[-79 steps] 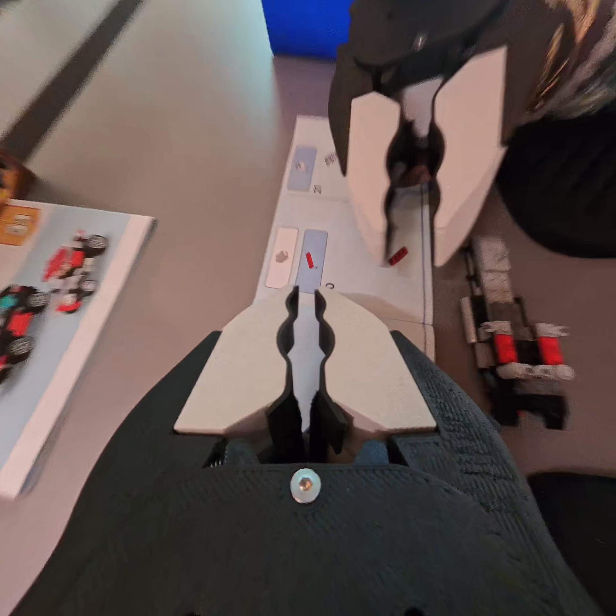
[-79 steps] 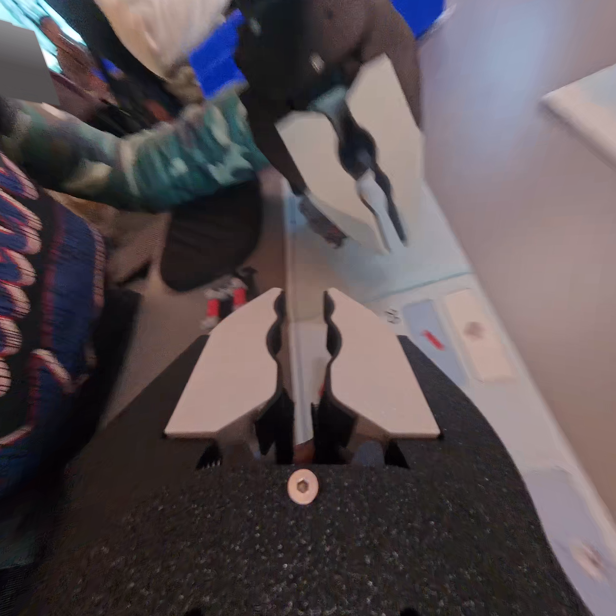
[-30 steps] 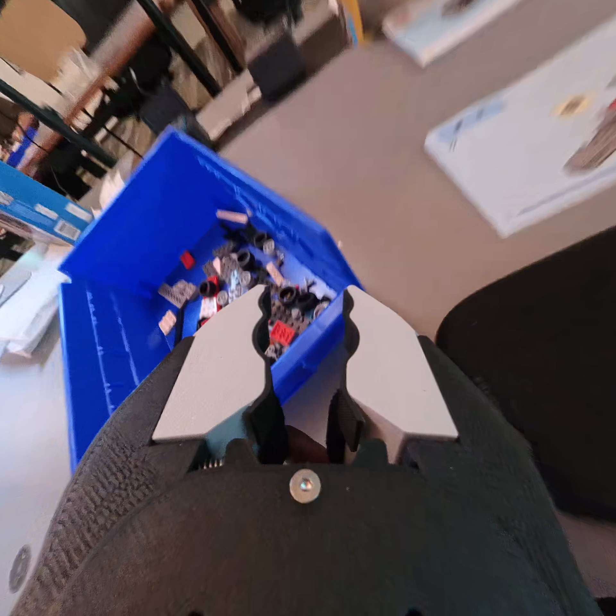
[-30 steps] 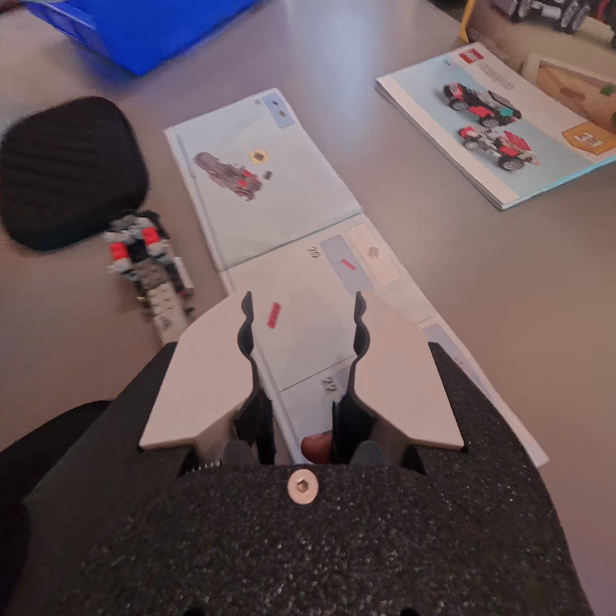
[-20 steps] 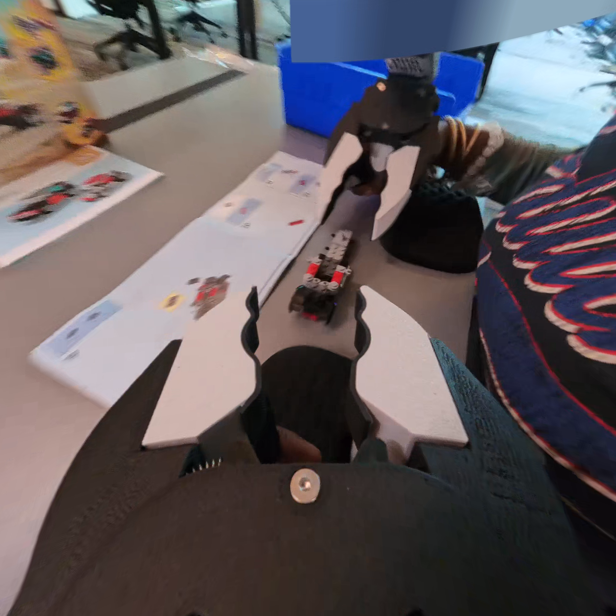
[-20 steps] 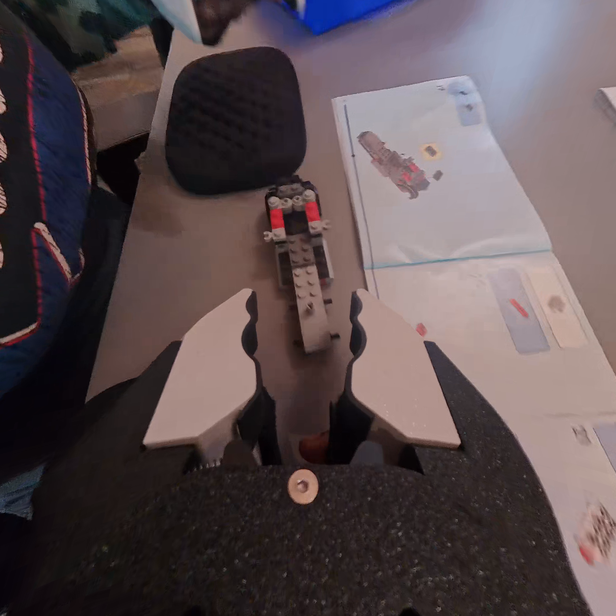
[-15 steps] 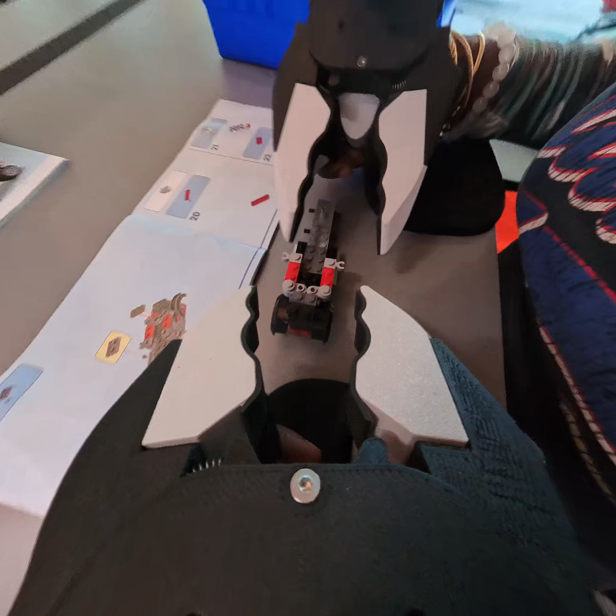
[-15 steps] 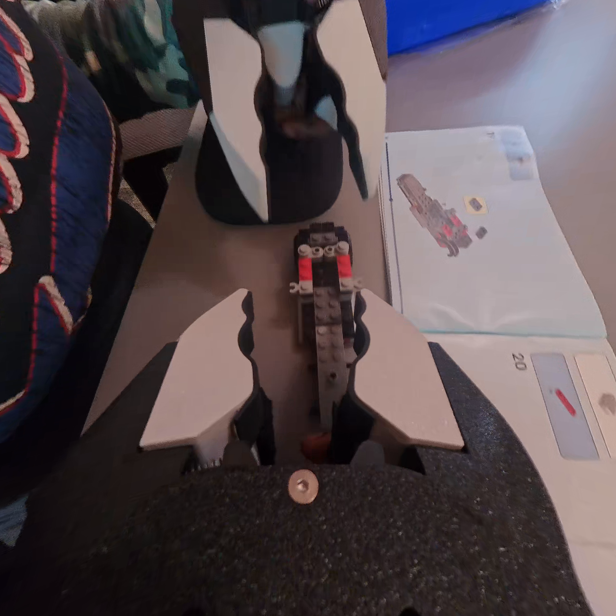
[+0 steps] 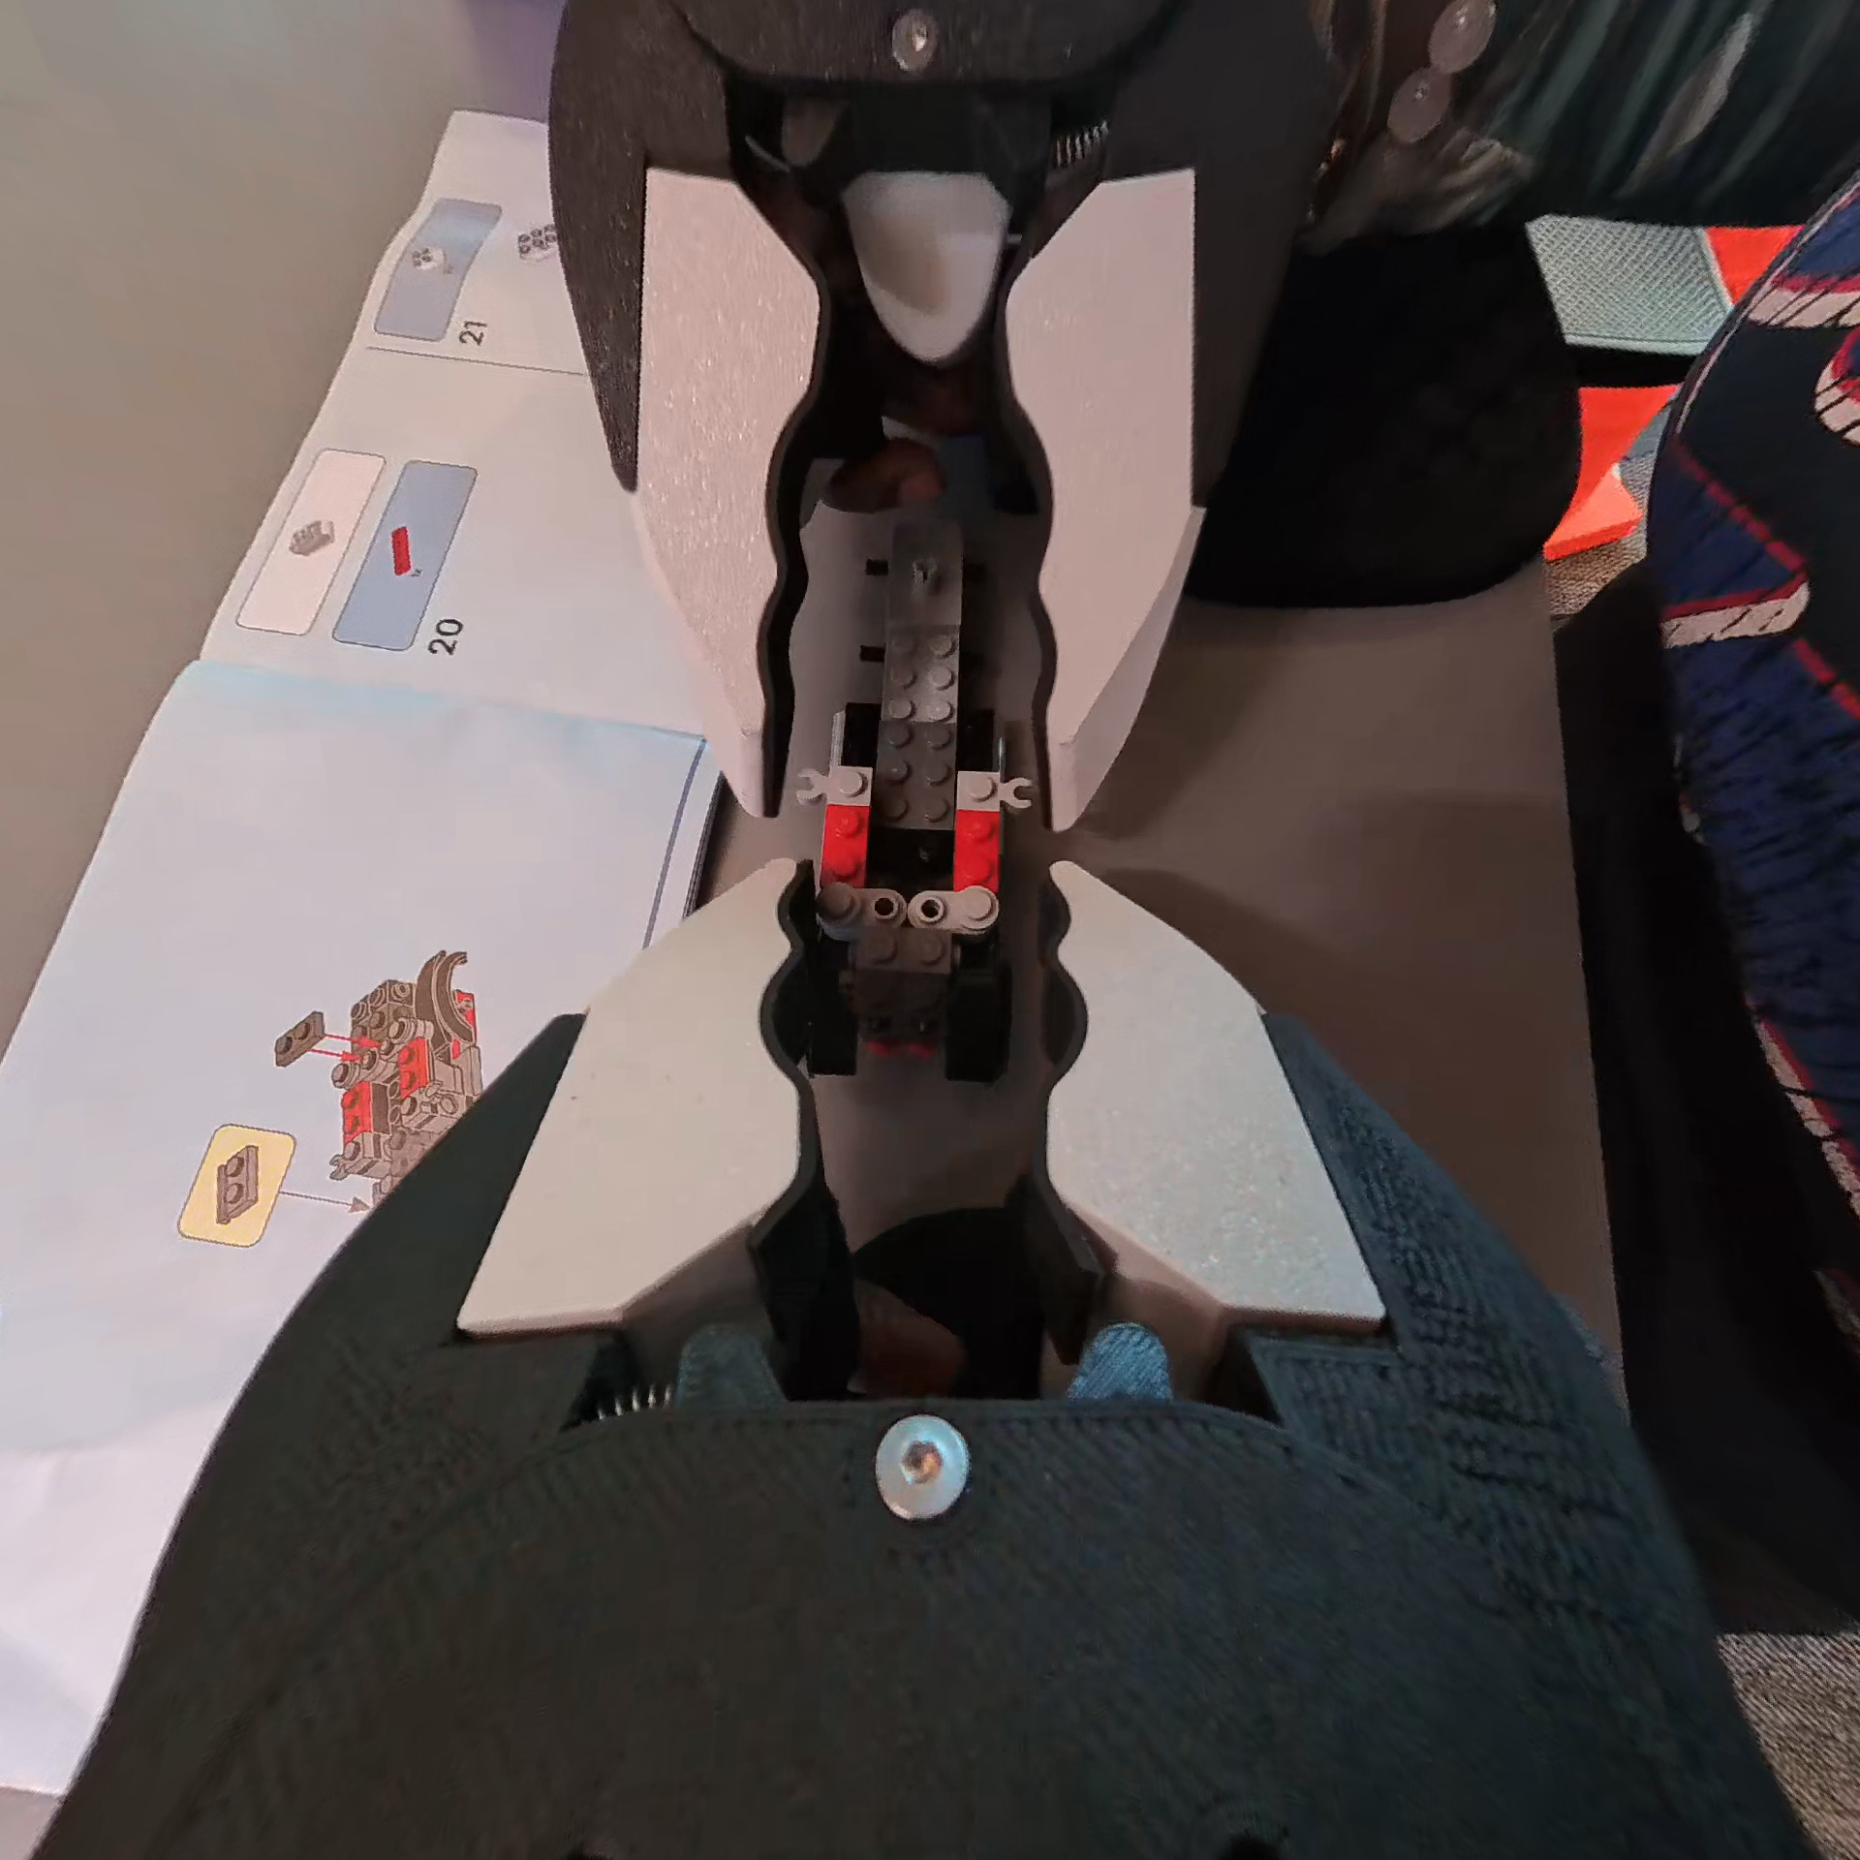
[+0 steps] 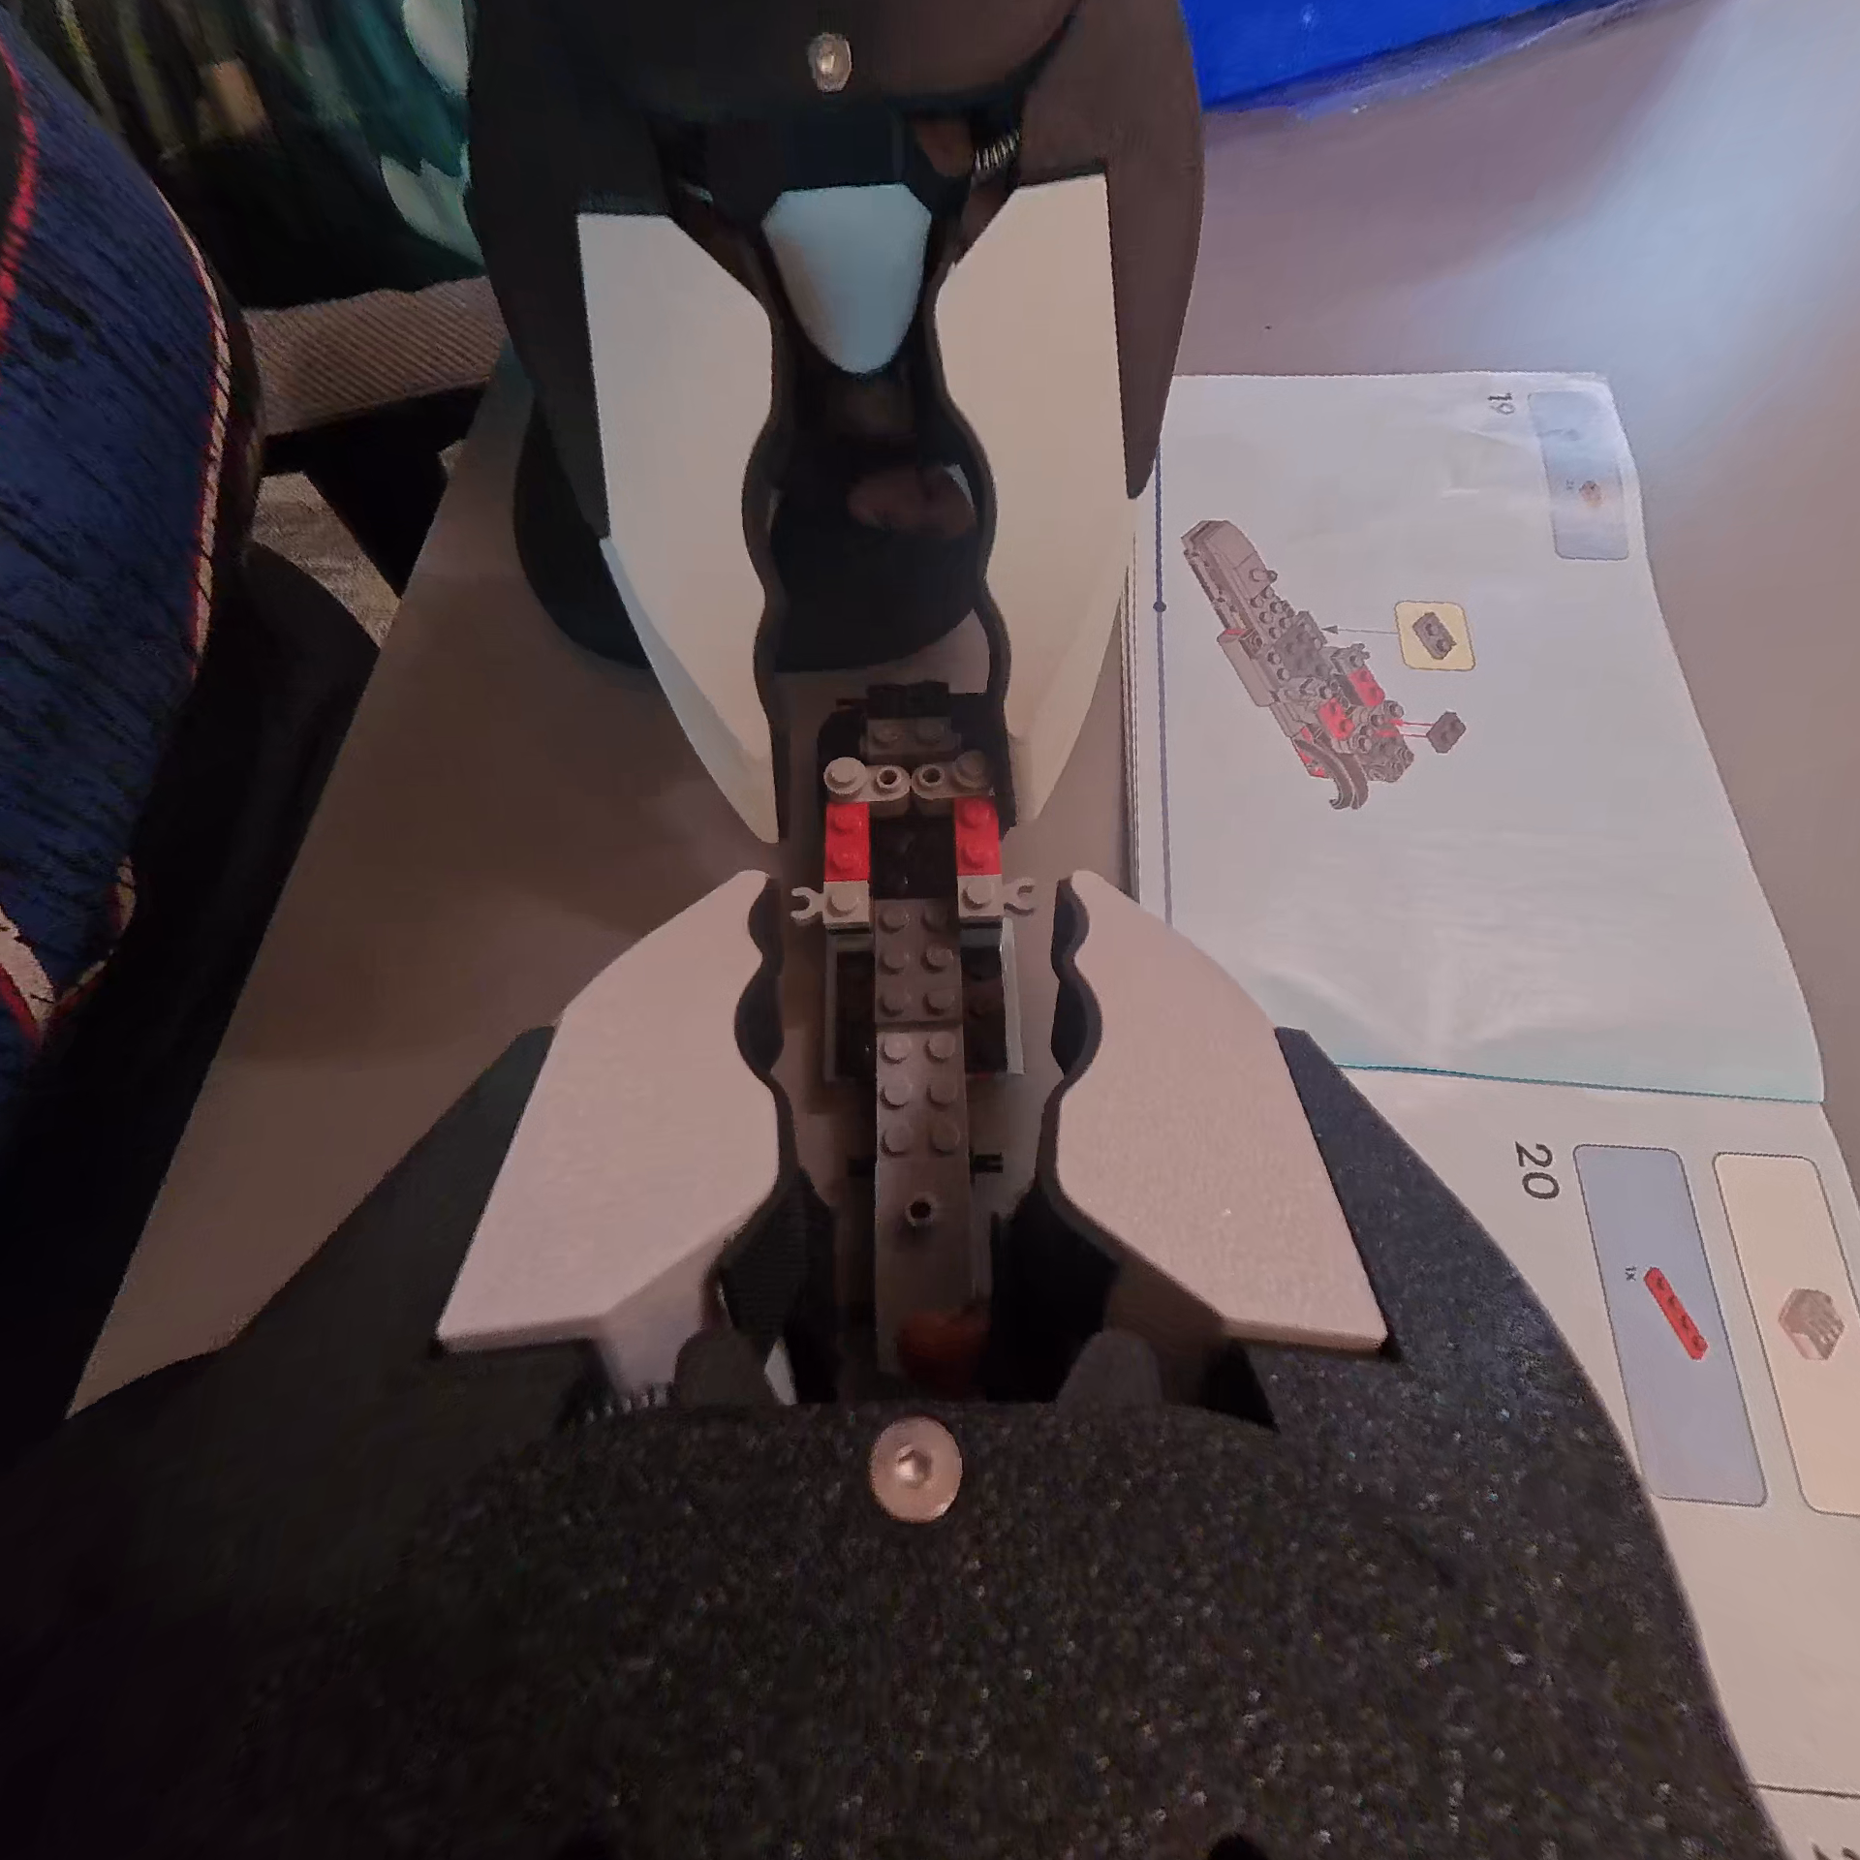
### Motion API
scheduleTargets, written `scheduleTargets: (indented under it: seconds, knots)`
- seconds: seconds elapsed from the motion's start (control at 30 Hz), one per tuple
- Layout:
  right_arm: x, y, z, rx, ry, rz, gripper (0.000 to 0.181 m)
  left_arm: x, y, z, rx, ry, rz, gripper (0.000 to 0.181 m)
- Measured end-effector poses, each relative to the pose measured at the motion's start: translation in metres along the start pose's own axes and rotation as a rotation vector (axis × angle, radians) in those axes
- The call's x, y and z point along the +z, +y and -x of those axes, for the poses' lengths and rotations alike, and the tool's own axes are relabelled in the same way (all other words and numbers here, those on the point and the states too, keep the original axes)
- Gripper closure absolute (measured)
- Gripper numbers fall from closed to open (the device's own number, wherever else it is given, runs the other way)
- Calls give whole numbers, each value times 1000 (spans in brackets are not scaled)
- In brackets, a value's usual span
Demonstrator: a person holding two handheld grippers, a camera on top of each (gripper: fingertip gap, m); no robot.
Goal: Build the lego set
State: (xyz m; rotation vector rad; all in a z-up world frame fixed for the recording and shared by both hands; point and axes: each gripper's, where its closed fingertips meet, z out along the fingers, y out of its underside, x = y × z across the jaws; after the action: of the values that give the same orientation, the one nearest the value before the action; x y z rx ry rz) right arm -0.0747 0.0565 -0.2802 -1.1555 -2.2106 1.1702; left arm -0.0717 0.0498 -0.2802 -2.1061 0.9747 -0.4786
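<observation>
Grippers closed in, model (image 9: 911,805) lengthwise between

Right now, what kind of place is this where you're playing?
Probably a work table set up for toy building. A half-built brick car lies on the grey table, an open instruction booklet beside it, and a blue bin at the back.
</observation>
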Motion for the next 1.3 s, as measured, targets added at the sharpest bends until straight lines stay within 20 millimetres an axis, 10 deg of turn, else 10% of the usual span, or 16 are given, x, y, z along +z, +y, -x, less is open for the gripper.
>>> scheduleTargets:
  seconds: [1.3]
  knots:
    - [-16,-17,7,93,-35,-126,149,5,-2,-6,90,129,43,147]
